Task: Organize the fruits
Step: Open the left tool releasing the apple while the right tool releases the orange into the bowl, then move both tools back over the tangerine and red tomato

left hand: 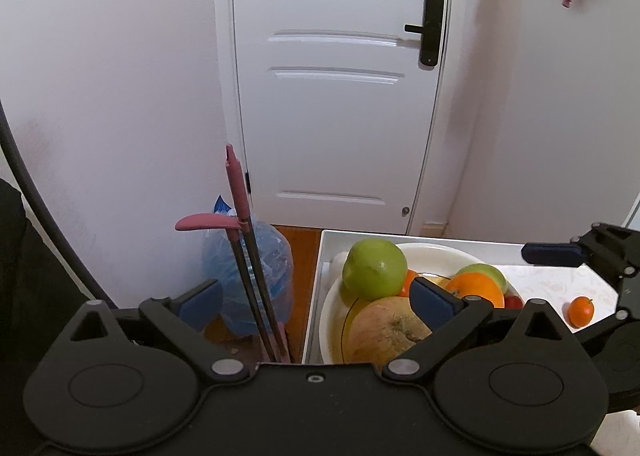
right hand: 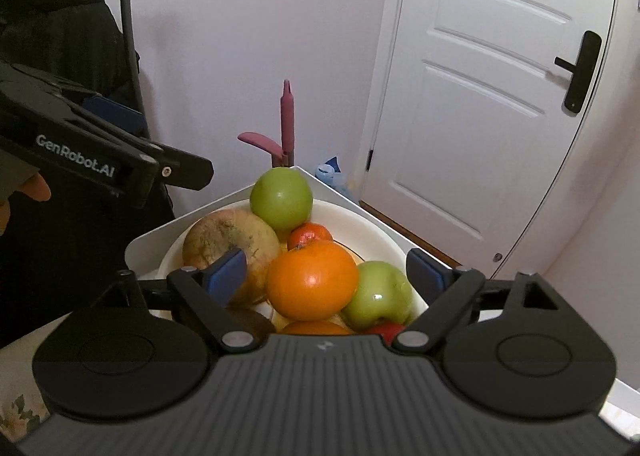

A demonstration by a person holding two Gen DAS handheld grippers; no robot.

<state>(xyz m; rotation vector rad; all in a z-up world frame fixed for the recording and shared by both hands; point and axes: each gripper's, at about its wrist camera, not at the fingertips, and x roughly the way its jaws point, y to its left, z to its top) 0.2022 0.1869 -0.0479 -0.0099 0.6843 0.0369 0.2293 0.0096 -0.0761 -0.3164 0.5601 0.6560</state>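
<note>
Both grippers, left (left hand: 316, 298) and right (right hand: 326, 270), gape wide and empty above a bowl (right hand: 384, 240) of piled fruit, where the firm, smooth, roll-prone orange (right hand: 312, 280) wants gripping across its middle.

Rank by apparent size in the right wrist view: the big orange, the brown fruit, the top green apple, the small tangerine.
1-2. big orange and brown fruit: look alike; the fruit is partly hidden.
3. top green apple, though it lies farther back.
4. small tangerine, mostly hidden.
</note>
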